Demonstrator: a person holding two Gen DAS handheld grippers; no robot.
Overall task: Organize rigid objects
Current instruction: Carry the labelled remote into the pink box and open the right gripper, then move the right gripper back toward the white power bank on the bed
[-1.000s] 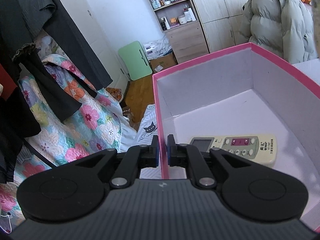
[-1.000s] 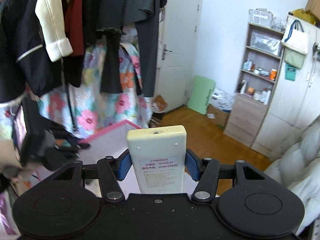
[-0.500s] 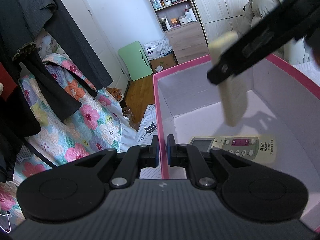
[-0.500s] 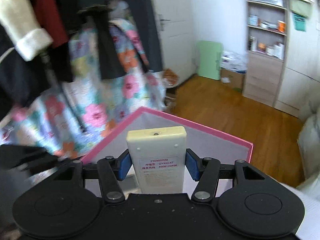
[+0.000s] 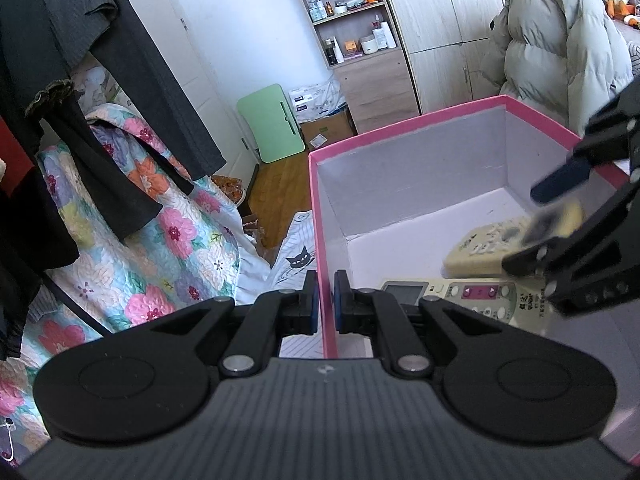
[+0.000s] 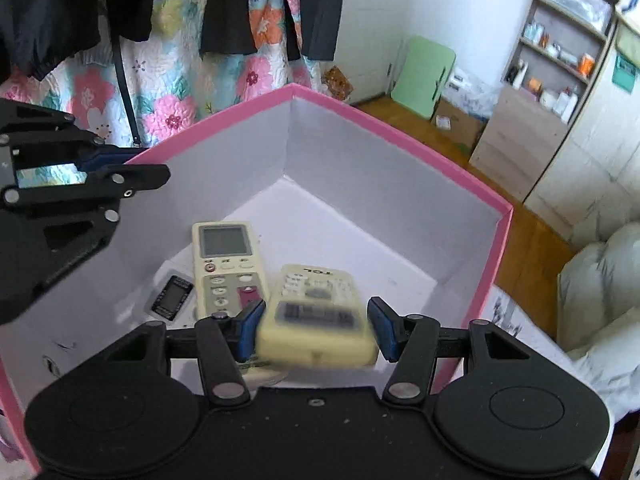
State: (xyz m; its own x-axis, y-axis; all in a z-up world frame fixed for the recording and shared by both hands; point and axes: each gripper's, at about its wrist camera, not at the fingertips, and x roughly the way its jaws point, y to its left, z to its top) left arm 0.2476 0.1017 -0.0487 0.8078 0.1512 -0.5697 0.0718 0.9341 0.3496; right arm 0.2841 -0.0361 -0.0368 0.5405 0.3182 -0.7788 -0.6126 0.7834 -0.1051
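A pink box (image 5: pixel 408 130) with a white inside holds the remotes. My left gripper (image 5: pixel 324 304) is shut on the box's near left wall. My right gripper (image 6: pixel 316 330) is open over the box, its jaws spread wider than the cream remote (image 6: pixel 316 312) that lies blurred between them, tilted on another remote. That cream remote also shows in the left wrist view (image 5: pixel 500 240). A cream remote with a screen (image 6: pixel 228 264) lies flat on the box floor, and a small grey remote (image 6: pixel 172 298) lies left of it.
A floral quilt (image 5: pixel 132 240) and dark hanging clothes (image 5: pixel 100 60) are left of the box. A puffy coat (image 5: pixel 560 40), a wooden cabinet with shelves (image 5: pixel 360 32) and a green folded table (image 5: pixel 272 124) stand behind. Wood floor lies beyond the box.
My right gripper came down into the box with the cream remote and opened its jaws. The remote now lies loose on the other remote. My left gripper has not moved.
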